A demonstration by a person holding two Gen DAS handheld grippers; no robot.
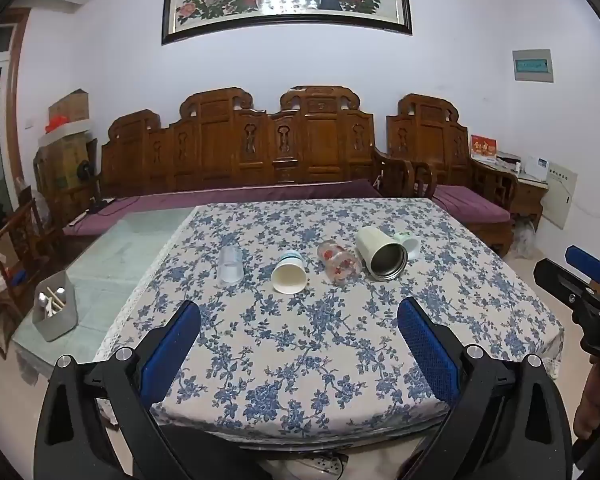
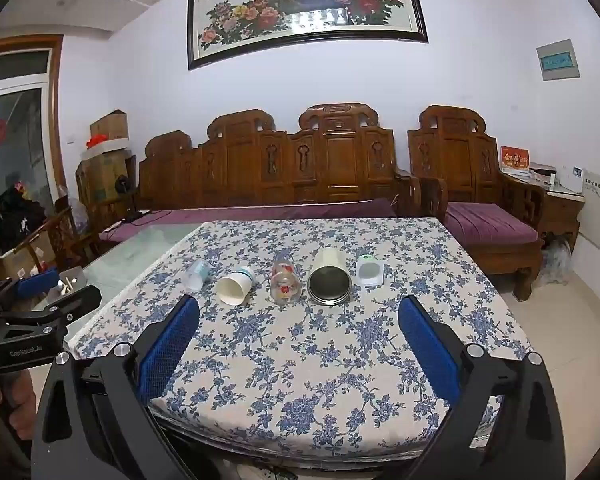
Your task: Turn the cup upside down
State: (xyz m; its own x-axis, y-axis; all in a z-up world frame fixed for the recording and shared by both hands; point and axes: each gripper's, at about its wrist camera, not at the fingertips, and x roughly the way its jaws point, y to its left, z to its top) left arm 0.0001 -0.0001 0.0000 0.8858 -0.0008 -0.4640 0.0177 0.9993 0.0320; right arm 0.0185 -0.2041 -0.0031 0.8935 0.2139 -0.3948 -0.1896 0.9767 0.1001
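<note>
Several cups lie in a row on the floral tablecloth (image 1: 300, 340): a clear plastic cup (image 1: 231, 265) (image 2: 198, 274), a white paper cup (image 1: 289, 277) (image 2: 235, 286) on its side, a clear glass with red print (image 1: 339, 266) (image 2: 285, 283) on its side, a cream steel-lined tumbler (image 1: 380, 253) (image 2: 329, 278) on its side, and a small white cup (image 1: 408, 243) (image 2: 369, 271). My left gripper (image 1: 298, 334) is open and empty, near the table's front edge. My right gripper (image 2: 299, 334) is open and empty, also short of the cups.
A grey holder with utensils (image 1: 55, 312) stands on the glass table part at the left. A carved wooden sofa (image 1: 260, 148) with purple cushions stands behind the table, an armchair (image 2: 480, 200) at the right.
</note>
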